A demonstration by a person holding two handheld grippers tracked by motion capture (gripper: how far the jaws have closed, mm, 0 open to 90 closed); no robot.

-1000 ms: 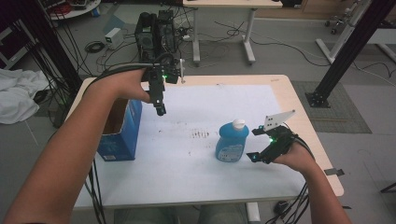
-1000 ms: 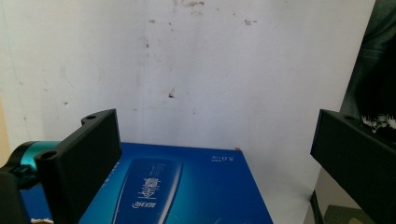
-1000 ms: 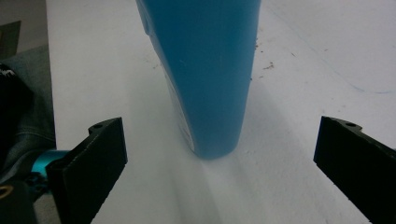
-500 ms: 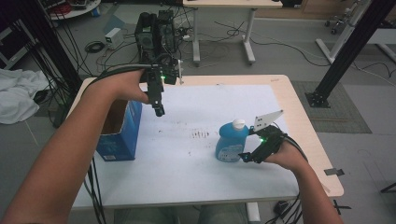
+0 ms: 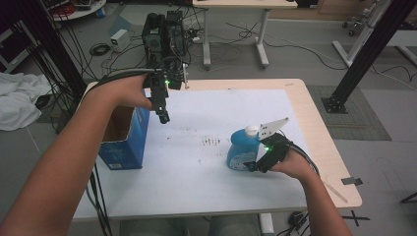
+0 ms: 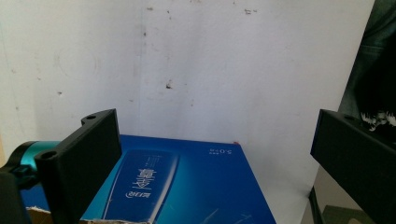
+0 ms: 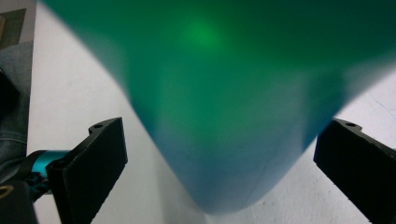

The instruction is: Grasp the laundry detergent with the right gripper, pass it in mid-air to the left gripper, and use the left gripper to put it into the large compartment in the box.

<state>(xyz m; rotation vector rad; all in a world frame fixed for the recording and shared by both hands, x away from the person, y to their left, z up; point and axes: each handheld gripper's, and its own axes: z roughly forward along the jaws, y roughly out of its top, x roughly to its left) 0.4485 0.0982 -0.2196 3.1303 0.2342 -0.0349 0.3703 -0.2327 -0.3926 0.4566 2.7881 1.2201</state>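
I have one blue bottle (image 5: pixel 242 153) with a white cap standing upright on the white table (image 5: pixel 216 191), toward my right side. My right gripper (image 5: pixel 253 166) sits at the bottle's near right side, its jaws spread wide; in the right gripper view the bottle (image 7: pixel 224 116) stands between the two jaws, close and blurred, and neither jaw touches it. I cannot read any label on it.

There is also one blue box (image 5: pixel 123 140), open at the top, standing at the left edge of the table. My left gripper (image 5: pixel 163 117) hangs in the air just beside the box, jaws pointing down, wide apart and holding nothing. In the left gripper view the box (image 6: pixel 187 186) shows white Chinese characters and small print that looks like "5.0", seen upside down.
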